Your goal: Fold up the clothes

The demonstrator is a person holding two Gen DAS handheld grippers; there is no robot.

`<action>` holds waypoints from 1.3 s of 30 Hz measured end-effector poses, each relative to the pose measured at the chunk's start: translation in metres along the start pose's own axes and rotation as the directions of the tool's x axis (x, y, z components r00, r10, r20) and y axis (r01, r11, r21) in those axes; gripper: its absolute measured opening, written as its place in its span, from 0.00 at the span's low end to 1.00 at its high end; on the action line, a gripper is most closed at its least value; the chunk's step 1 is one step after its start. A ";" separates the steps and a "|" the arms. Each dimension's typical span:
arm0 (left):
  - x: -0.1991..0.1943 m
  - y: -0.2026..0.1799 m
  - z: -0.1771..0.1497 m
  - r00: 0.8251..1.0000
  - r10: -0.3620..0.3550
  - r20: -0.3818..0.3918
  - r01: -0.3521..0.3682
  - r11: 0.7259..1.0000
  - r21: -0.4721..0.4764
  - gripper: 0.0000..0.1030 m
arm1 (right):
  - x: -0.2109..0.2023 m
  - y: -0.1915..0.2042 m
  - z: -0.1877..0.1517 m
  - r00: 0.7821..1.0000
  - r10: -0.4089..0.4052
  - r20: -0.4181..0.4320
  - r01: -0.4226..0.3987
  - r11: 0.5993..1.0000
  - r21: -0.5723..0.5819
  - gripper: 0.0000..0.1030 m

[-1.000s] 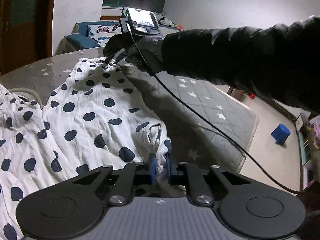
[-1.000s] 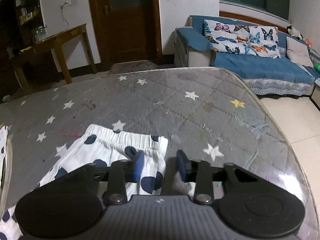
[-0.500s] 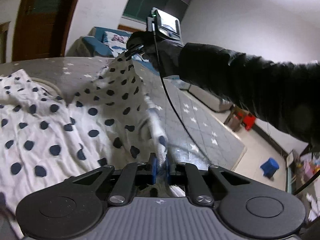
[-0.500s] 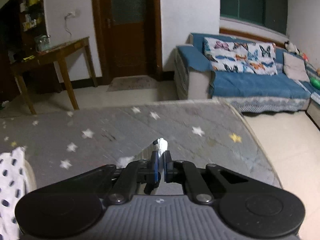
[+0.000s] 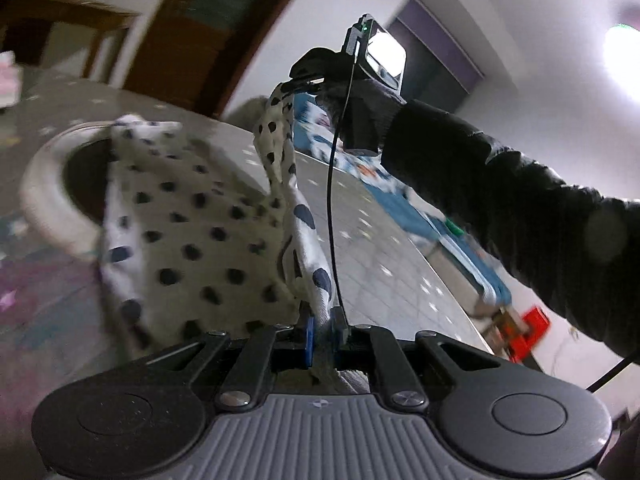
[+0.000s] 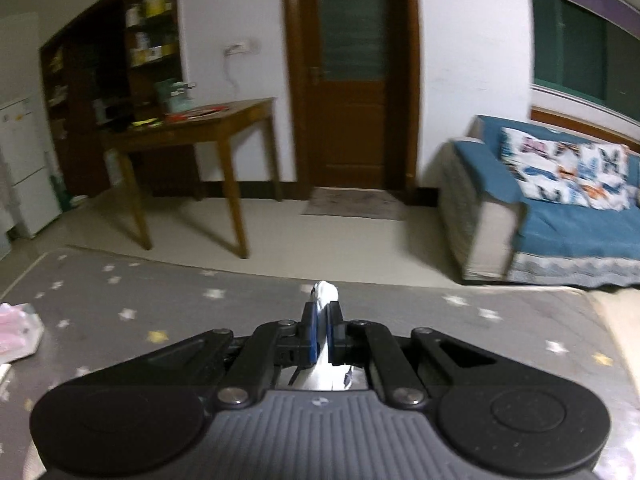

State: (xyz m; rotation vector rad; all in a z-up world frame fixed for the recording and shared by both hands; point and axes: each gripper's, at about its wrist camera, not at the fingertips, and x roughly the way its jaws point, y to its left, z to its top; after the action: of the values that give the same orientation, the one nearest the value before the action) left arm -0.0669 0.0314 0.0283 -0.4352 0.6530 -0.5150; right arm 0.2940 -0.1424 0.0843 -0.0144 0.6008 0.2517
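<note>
A white garment with dark polka dots [image 5: 192, 232] hangs stretched above the grey star-patterned mattress [image 5: 380, 248]. My left gripper [image 5: 322, 320] is shut on its near edge, the cloth pinched between the blue pads. Up and ahead in the left wrist view, my right gripper [image 5: 306, 80], held by a gloved hand in a black sleeve, is shut on the far corner. A white tip of the garment [image 6: 325, 292] pokes out between the pads of my right gripper [image 6: 322, 314] in the right wrist view. The picture is blurred.
A white ring-shaped rim [image 5: 44, 184] lies on the mattress [image 6: 160, 312] under the cloth. A black cable [image 5: 330, 200] runs down from the right gripper. Beyond the mattress are a wooden table [image 6: 192, 132], a door [image 6: 352, 80] and a blue sofa [image 6: 560, 216]. Pink stuff [image 6: 16, 328] sits at the left edge.
Both grippers have risen, lifting the garment off the mattress. The right gripper shut on the garment's corner and carried it up. The left wrist view has rolled and tilted.
</note>
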 end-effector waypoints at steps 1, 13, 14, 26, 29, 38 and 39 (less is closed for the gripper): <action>-0.005 0.004 0.000 1.000 0.013 0.010 -0.012 1.000 -0.019 0.08 | 0.006 0.014 0.002 1.000 0.015 -0.003 -0.015 1.000 -0.009 0.04; -0.042 0.041 -0.016 0.989 0.147 0.023 -0.140 0.973 -0.182 0.08 | 0.075 0.172 -0.021 0.986 0.138 -0.096 -0.152 0.977 -0.153 0.04; -0.042 0.043 -0.018 0.988 0.156 0.018 -0.149 0.969 -0.195 0.08 | 0.080 0.179 -0.024 0.982 0.156 -0.109 -0.171 0.973 -0.152 0.05; -0.040 0.052 -0.026 0.979 0.201 -0.024 -0.202 0.961 -0.187 0.24 | 0.041 0.136 -0.039 0.958 0.231 -0.168 -0.262 0.944 -0.201 0.23; -0.037 0.054 -0.027 0.977 0.213 -0.026 -0.214 0.958 -0.190 0.32 | 0.009 0.104 -0.052 0.954 0.242 -0.179 -0.276 0.940 -0.201 0.24; -0.034 0.047 -0.028 0.975 0.220 -0.016 -0.219 0.960 -0.177 0.51 | -0.105 0.061 -0.126 0.910 0.334 -0.246 -0.392 0.886 -0.248 0.36; -0.033 0.047 -0.028 0.975 0.219 -0.016 -0.219 0.960 -0.177 0.53 | -0.117 0.059 -0.135 0.901 0.352 -0.255 -0.412 0.877 -0.246 0.36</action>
State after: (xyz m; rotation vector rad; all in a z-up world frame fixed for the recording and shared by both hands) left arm -0.0932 0.0812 -0.0013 -0.5241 0.7363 -0.2459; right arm 0.1117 -0.1236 0.0420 -0.2137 0.7641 0.7356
